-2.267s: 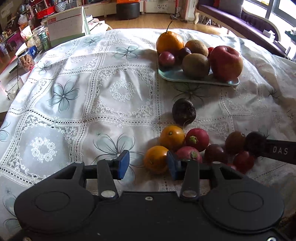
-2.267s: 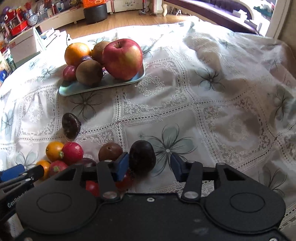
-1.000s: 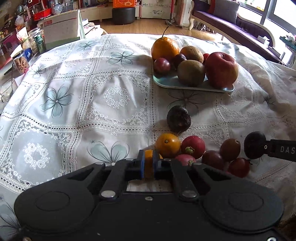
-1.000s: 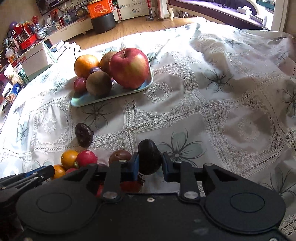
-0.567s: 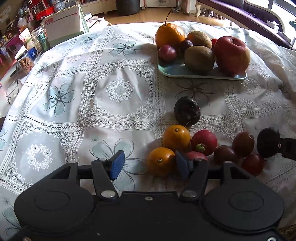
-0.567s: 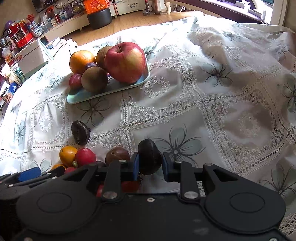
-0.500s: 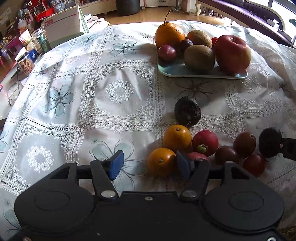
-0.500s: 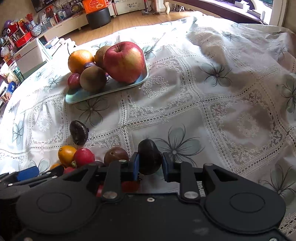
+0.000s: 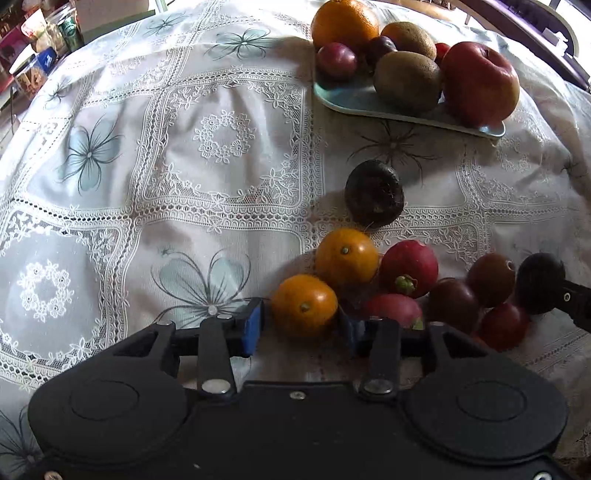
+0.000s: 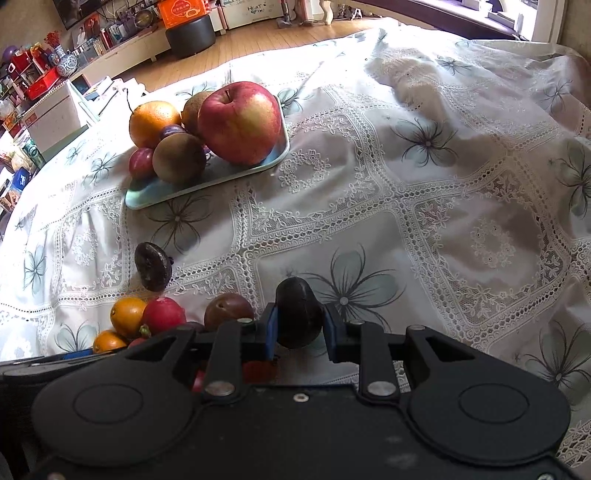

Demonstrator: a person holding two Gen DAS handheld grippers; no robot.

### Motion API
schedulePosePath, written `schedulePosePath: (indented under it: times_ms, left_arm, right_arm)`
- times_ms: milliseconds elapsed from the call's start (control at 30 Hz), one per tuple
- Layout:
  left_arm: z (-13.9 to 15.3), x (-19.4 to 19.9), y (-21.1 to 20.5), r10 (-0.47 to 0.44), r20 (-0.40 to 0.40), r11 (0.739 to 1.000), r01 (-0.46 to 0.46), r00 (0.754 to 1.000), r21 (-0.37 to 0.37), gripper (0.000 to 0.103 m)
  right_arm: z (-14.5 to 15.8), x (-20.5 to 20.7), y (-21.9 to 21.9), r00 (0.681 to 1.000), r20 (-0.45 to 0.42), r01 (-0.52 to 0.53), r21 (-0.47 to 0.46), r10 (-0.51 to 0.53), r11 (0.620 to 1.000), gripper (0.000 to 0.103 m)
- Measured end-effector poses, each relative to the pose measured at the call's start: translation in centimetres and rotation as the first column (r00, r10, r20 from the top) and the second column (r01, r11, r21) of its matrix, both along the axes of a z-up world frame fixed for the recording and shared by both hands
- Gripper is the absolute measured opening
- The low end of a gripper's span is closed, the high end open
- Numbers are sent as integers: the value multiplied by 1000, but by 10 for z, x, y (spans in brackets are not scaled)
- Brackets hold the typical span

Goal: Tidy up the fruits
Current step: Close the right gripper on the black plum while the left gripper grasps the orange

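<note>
Left gripper [image 9: 301, 326]: reopened, now closing round small orange citrus fruit [image 9: 304, 305]; not yet gripped.
Right gripper [image 10: 300, 328]: still clamps dark purple fruit [image 10: 297, 317], ready for tray.

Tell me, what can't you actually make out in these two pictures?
- Red fruit, right wrist view: mostly hidden behind the right gripper.
- Top of the big orange, left wrist view: cut off by the edge.
- Whether the left gripper touches the small orange: unclear.
- Shelf clutter, right wrist view: too small.
</note>
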State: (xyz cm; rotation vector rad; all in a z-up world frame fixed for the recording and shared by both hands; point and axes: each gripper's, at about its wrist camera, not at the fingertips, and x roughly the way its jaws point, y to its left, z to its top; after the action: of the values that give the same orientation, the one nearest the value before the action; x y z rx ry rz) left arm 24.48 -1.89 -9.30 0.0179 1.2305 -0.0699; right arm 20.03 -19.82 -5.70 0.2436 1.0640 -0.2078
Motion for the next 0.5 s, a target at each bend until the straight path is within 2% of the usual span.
schedulePosePath:
  times_ms: [67, 133, 267, 433, 500]
  left_arm:
    - [0, 0, -8, -24, 3, 999, 24, 1000, 47, 50]
    - [0, -2, -10, -29, 13, 998, 28, 1000, 63, 50]
    - [3, -7, -3, -11, 46, 1000, 10, 999, 28, 45]
    - [23, -28, 3, -2, 169, 1000, 0, 986, 13, 45]
    - [31, -35, 9, 15, 188, 1000, -12, 982, -19, 45]
  right_arm:
    - [0, 0, 1, 1000, -2, -1, -18, 1, 1000, 27]
    - [0, 0, 0, 1000, -3, 3, -10, -3, 1000, 27]
    - [2, -3, 0, 1000, 13, 0, -4, 0, 1000, 27]
    - [14, -13, 5, 997, 76, -11, -30, 13, 999, 27]
    - [22, -18, 8, 994, 108, -3, -47, 8, 999, 26]
